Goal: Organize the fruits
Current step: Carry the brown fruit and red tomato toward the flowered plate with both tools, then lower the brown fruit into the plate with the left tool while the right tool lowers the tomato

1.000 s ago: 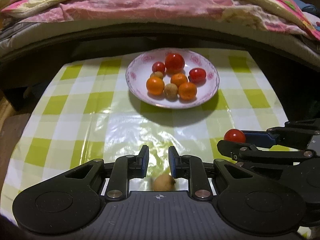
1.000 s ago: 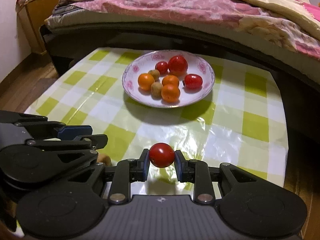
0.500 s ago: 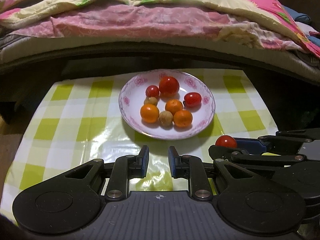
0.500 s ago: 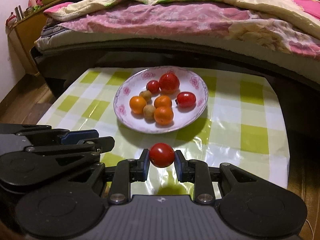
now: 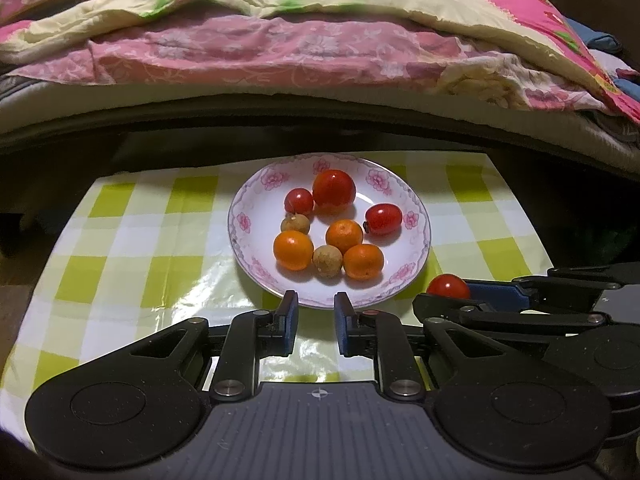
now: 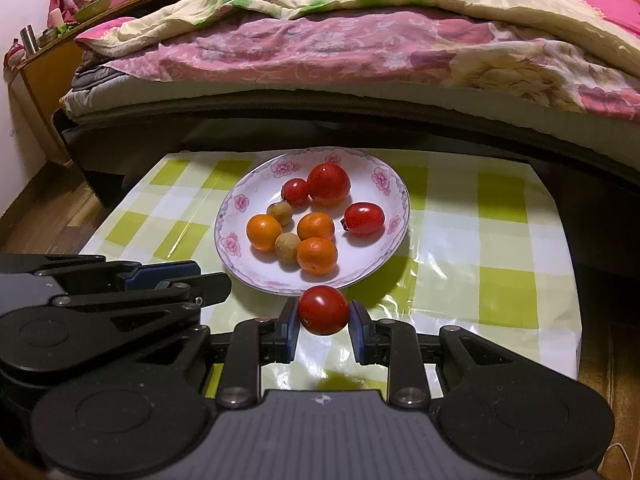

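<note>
My right jaws [image 6: 323,322] grip a red tomato [image 6: 323,309] at the plate's [image 6: 394,236] six o'clock rim; left jaws [image 5: 316,322] are closed, empty. I should carry it over an open patch before releasing.

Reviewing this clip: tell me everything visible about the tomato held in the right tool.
The tomato is round, glossy and deep red, with highlights on its skin and a small dark mark low on its left side. It looks whole and unbruised. It sits clamped between the blue pads of the right tool, one pad on each side, raised above the checked tablecloth just short of the near rim of the floral plate. Only the pads touch it. In the left wrist view only its top shows.
</note>
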Demonstrator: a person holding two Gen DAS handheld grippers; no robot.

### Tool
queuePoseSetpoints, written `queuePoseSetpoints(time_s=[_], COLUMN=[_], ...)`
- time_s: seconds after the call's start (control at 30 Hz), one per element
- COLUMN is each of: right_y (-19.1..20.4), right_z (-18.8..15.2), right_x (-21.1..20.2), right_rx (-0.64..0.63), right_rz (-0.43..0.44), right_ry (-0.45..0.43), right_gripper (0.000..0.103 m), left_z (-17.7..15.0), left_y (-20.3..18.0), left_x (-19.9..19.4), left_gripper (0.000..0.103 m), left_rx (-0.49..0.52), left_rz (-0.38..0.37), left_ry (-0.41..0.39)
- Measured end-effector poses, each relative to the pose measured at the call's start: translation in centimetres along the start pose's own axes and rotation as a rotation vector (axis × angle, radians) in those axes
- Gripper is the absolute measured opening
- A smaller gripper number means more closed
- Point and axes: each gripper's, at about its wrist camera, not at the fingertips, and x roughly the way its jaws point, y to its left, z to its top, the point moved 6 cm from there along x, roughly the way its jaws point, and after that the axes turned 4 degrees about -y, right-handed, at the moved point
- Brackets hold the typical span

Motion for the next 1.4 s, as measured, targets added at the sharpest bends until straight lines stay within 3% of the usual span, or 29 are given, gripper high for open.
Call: queuePoseSetpoints(time_s=[0.37,0.5,0.53,0.57,0.8,0.83,0.93,1.03,1.27,1.4], right_y=[-0.3,-0.7,-0.7,-0.6,0.0,0.3,1.0,1.3,0.7,0.1], right_z=[2.0,2.6,2.6,2.6,2.4,2.4,1.8,1.3,1.3,1.3], right_x=[2.1,3.1,3.2,3.3,2.2,1.9,1.2,1.0,1.1,1.4], right_rx=[0.006,0.005,0.003,0.000,-0.036,-0.044,-0.073,-0.096,-0.085,-0.072], right_rz=[0.022,0.024,0.029,0.035,0.048,0.052,0.060,0.064,0.060,0.055], right_ry=[0.003,0.011,0.014,0.017,0.004,0.002,0.000,0.008,0.009,0.016], right_gripper=[0.030,0.030,0.030,0.030,0.029,0.029,0.029,0.029,0.029,0.029], left_z=[1.8,1.7,1.5,1.2,-6.1,-7.1,-8.2,-8.7,-8.2,-6.3], left_y=[0.7,1.2,1.4,1.5,-0.3,-0.8,-1.2,-0.8,-0.8,-0.3], left_x=[2.2,2.4,2.0,1.6,-0.9,-0.9,-0.9,-0.6,-0.4,-0.6], left_gripper=[0.016,0.017,0.021,0.027,0.031,0.036,0.039,0.034,0.033,0.033], left_rx=[-0.007,-0.013,-0.012,-0.012,0.058,0.089,0.152,0.155,0.138,0.103], left_rz=[-0.037,-0.058,-0.071,-0.083,-0.133,-0.122,-0.073,-0.057,-0.066,-0.072], left_ry=[-0.025,-0.015,-0.009,0.000,0.193,0.215,0.223,0.239,0.213,0.160])
